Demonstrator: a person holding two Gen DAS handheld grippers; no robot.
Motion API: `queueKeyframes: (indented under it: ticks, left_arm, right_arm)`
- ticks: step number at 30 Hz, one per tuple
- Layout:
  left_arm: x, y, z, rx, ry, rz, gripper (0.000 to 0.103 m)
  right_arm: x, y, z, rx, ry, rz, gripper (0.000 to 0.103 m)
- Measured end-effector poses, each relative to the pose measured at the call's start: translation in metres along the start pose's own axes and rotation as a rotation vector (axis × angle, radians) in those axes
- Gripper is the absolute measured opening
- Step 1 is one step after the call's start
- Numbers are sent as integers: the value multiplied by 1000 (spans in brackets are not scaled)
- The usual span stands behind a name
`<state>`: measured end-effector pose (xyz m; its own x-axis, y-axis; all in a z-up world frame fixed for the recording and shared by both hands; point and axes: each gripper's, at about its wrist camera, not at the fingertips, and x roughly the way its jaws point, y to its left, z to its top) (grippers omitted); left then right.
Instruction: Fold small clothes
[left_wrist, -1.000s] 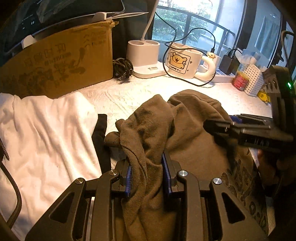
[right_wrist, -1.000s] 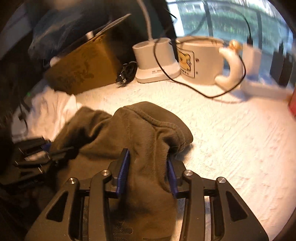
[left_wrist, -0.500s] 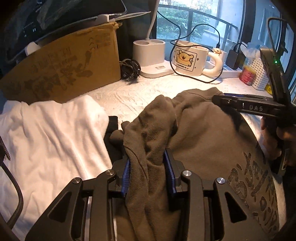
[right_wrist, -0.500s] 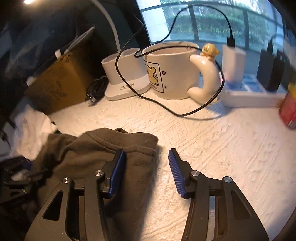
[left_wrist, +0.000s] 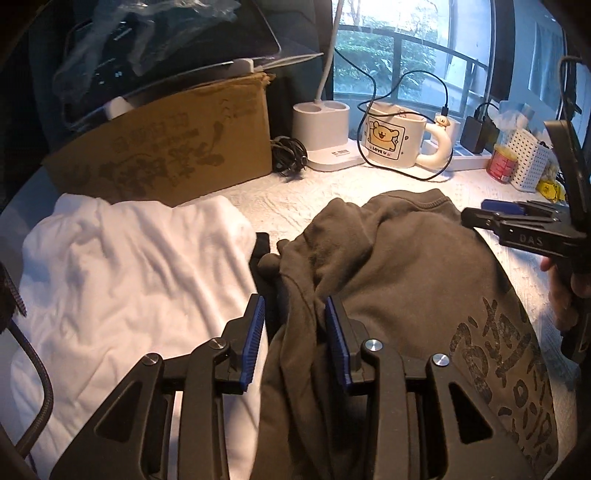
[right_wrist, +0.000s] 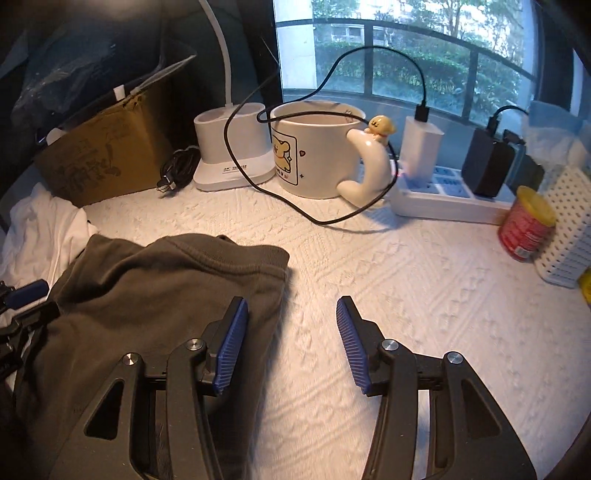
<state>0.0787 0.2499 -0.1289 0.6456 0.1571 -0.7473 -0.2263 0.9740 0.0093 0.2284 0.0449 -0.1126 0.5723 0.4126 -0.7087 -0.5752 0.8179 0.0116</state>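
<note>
**Soft grey garment, one side laid down, one side bunched**

Fabric is the whole problem: the grey sweatshirt (left_wrist: 413, 280) is thick, limp fleece that sags, wrinkles and slides on itself, so I judge it needs holds at hems or corners, not mid-panel. It lies on the white textured cloth (right_wrist: 388, 295) covering the table, beside a white garment (left_wrist: 129, 280) at 9 o'clock.

The left gripper (left_wrist: 295, 332) has its blue pads parted with a bunched ridge of the sweatshirt standing between them; the right pad touches cloth, the left pad shows a gap, so this reads as loosened, not clamped. The right gripper (right_wrist: 291, 332) is spread wide and holds nothing, its left finger over the garment's edge, its right finger over bare cloth.

Only the left wrist view shows the printed lettering (left_wrist: 506, 373) at 4 o'clock and the rumpled fold. Only the right wrist view shows the ribbed hem (right_wrist: 255, 254) lying flat and straight at 11 o'clock, a good next hold, with the mug (right_wrist: 314, 155) and power strip (right_wrist: 443, 195) beyond.
</note>
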Motion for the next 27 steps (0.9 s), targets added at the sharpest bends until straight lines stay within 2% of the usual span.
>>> queueKeyframes:
  ticks: [6,16,27]
  left_arm:
    - [-17,-1,-7,-10,-25,2,35]
    - [-45,-14,-21,-16,-69,-35,35]
    - [-66,-25,-43,-16,-82,-62,35]
  right_arm:
    - [-19,5,-11,-12,-6,-9,52]
    - [-56,14,-29,-24,-29,-14,52]
    - [-95,17,-51,-26,-55,-27,52]
